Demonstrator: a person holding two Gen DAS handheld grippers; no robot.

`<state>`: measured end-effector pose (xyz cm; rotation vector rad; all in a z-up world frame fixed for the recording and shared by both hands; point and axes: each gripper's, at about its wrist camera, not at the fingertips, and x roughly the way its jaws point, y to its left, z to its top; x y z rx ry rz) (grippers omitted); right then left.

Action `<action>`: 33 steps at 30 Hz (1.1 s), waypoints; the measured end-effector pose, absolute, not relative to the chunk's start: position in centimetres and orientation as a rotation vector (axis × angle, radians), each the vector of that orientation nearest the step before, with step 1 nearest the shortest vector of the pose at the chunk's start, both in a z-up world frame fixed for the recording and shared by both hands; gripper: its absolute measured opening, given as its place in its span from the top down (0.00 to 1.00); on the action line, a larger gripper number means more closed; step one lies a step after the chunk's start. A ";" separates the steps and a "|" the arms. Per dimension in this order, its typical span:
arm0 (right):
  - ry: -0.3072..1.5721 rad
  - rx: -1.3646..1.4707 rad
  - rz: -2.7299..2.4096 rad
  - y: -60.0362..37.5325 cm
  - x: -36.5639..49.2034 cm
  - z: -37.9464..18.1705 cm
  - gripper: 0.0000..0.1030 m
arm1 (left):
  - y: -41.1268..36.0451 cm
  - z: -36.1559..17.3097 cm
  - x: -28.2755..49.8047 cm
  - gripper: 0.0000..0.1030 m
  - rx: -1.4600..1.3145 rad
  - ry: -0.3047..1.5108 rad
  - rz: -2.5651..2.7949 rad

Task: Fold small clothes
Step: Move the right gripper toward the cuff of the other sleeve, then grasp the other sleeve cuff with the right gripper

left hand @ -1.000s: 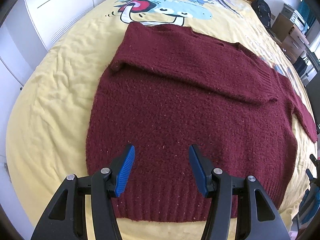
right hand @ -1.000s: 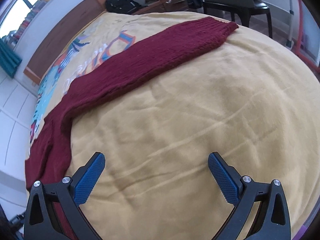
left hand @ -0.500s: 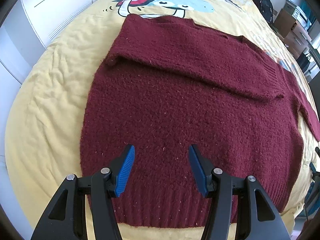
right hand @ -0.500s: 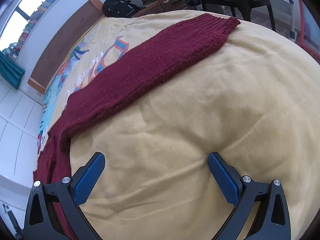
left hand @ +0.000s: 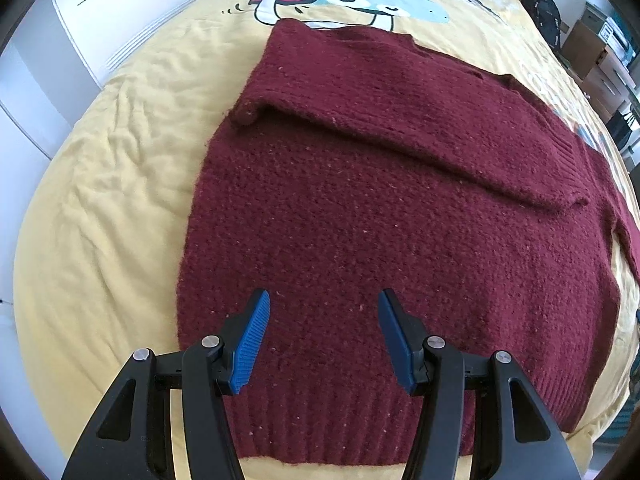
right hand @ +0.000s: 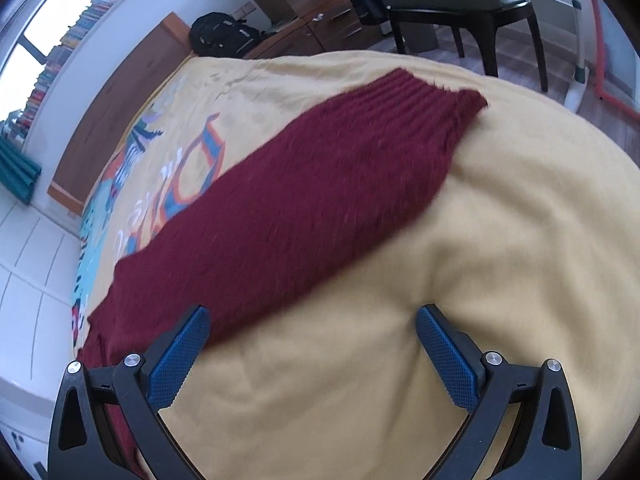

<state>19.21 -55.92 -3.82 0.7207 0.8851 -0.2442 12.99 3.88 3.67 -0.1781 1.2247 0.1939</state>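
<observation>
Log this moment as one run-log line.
left claw: open, over sweater hem | right claw: open, near unfolded sleeve | one sleeve folded across | bedspread

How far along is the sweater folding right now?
Early stage. Done: one sleeve is folded across the chest of the maroon sweater, which lies flat on the yellow bedspread. In hand: nothing; the left gripper hovers open over the hem, and the right gripper is open beside the other sleeve, which lies stretched out. Left: fold that sleeve in, then fold the body.
</observation>
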 end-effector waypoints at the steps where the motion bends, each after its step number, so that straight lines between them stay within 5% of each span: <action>1: 0.881 0.734 -0.249 -56.5 19.6 -3.9 0.00 | 4.1 3.7 13.0 0.51 -0.178 1.226 0.197; 8: 0.826 0.828 -0.280 -60.1 21.2 -4.2 0.09 | 4.9 4.1 13.2 0.51 -0.164 1.222 0.205; 13: 0.813 0.863 -0.342 -62.1 21.7 -4.5 0.43 | 5.3 4.2 13.1 0.51 -0.170 1.219 0.211; 15: 0.823 0.867 -0.360 -62.7 22.0 -4.7 0.70 | 5.4 4.3 12.9 0.51 -0.175 1.219 0.210; 18: 0.836 0.862 -0.361 -63.2 22.6 -4.5 0.85 | 5.7 4.4 12.7 0.51 -0.182 1.218 0.207; 33: 0.788 0.836 -0.147 -58.0 25.7 2.1 0.90 | 8.0 4.2 10.7 0.51 -0.280 1.203 0.188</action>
